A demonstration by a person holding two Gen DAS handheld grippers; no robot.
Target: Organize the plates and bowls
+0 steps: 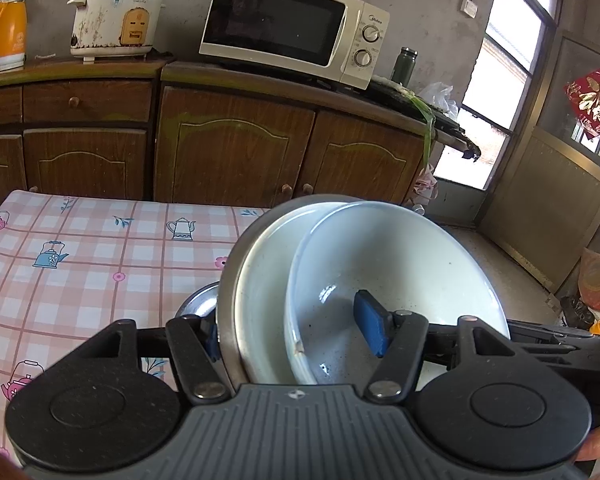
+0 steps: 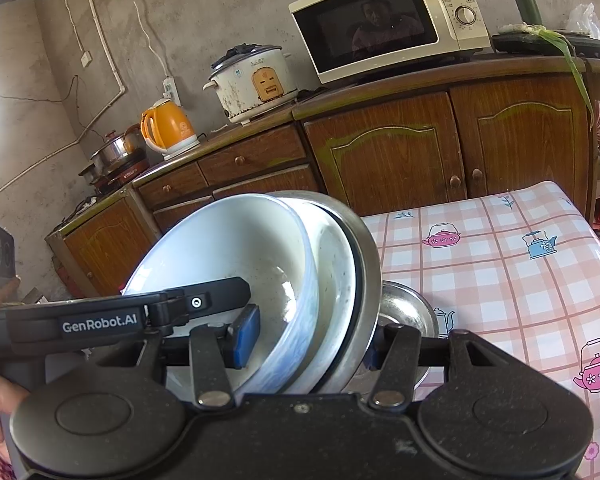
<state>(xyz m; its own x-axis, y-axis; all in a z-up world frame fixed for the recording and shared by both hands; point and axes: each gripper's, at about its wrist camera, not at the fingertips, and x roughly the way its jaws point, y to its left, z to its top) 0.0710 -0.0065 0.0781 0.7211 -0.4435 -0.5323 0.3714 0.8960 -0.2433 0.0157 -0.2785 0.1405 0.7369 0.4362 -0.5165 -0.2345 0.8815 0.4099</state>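
A: Where the left gripper (image 1: 296,330) closes, what is between its fingers?
B: A nested stack tilted on edge: a white bowl (image 1: 396,280) innermost, a white plate (image 1: 260,300) behind it, a metal plate (image 1: 225,320) at the back. One blue pad (image 1: 370,328) presses inside the bowl; the other finger sits behind the metal plate's rim, so the gripper is clamped across all three.

A: And the right gripper (image 2: 306,342)?
B: Same stack from the other side. Its blue pad (image 2: 244,336) lies inside the white bowl (image 2: 228,256), the other finger is behind the metal plate (image 2: 366,264), with the white plate (image 2: 336,280) between. It is clamped on the stack too. The left gripper's black body crosses just in front of the bowl in this view.

A: Where is the stack?
B: Held up near the edge of the table (image 2: 500,272) with the pink checked teapot cloth. Just behind it a small metal bowl (image 2: 408,308) rests on the cloth.

A: Further back?
B: Wooden cabinets (image 1: 228,152) carrying a cream microwave (image 1: 292,24), a worn rice cooker (image 1: 116,20) and an orange kettle (image 1: 4,36); a dark green flask (image 1: 403,66) stands right of the microwave
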